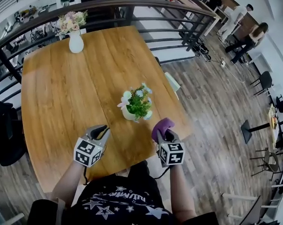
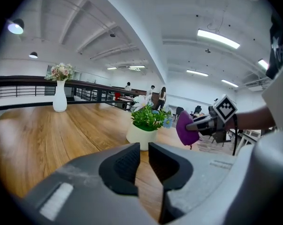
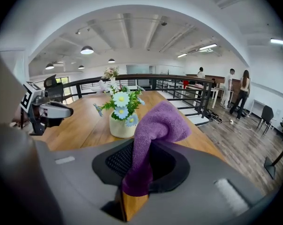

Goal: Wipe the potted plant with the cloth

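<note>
The plant point(image 1: 137, 104) stands mid-frame on the table point(image 1: 62, 88). Below it to the right, the right gripper point(image 1: 166, 136) clamps the cloth point(image 1: 162, 125). The left gripper point(image 1: 100, 131), lower left, is empty, jaws barely parted. This looks like the approach; next the cloth must reach the plant gently.

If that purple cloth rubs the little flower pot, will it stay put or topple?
It may well slide or tip: the potted plant looks small, its leaves and flowers spreading wider than the rounded white pot. It stands free on the smooth wooden table. The cloth droops limply from the right gripper, so light strokes should push little.
</note>
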Action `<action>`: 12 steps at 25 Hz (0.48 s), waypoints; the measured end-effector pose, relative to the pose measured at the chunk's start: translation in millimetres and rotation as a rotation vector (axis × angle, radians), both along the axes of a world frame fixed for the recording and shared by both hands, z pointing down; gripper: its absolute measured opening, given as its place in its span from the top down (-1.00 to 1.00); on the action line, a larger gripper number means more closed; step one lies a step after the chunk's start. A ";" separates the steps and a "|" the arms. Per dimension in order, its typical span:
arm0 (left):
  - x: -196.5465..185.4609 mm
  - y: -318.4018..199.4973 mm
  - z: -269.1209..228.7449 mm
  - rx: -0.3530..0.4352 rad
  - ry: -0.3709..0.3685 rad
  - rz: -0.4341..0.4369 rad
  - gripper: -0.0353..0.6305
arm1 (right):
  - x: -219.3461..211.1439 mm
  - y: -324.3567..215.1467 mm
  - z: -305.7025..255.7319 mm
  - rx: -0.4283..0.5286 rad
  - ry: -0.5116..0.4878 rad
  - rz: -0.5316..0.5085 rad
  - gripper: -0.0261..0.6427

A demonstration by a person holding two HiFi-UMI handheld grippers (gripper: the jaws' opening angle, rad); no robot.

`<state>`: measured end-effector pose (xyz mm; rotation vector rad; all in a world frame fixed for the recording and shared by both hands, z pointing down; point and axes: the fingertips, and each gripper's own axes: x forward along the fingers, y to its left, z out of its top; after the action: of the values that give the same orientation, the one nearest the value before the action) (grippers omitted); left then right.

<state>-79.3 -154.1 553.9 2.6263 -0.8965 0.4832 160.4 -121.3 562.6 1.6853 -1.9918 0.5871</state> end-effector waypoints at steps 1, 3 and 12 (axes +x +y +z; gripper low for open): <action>2.1 -2.1 2.0 0.000 -0.010 -0.003 0.75 | 0.1 -7.7 4.0 -0.011 0.004 -0.035 0.66; 7.9 -3.7 7.0 -0.001 -0.036 -0.004 0.62 | -1.4 -20.8 13.8 -0.042 0.028 -0.135 0.66; 55.0 -2.8 16.9 0.030 -0.154 0.009 -0.16 | 10.9 -80.1 25.8 -0.100 0.119 -0.492 0.67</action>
<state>-24.3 -156.8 570.8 2.6497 -0.9448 0.6875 171.3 -201.4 588.4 1.0827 -2.1394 0.3882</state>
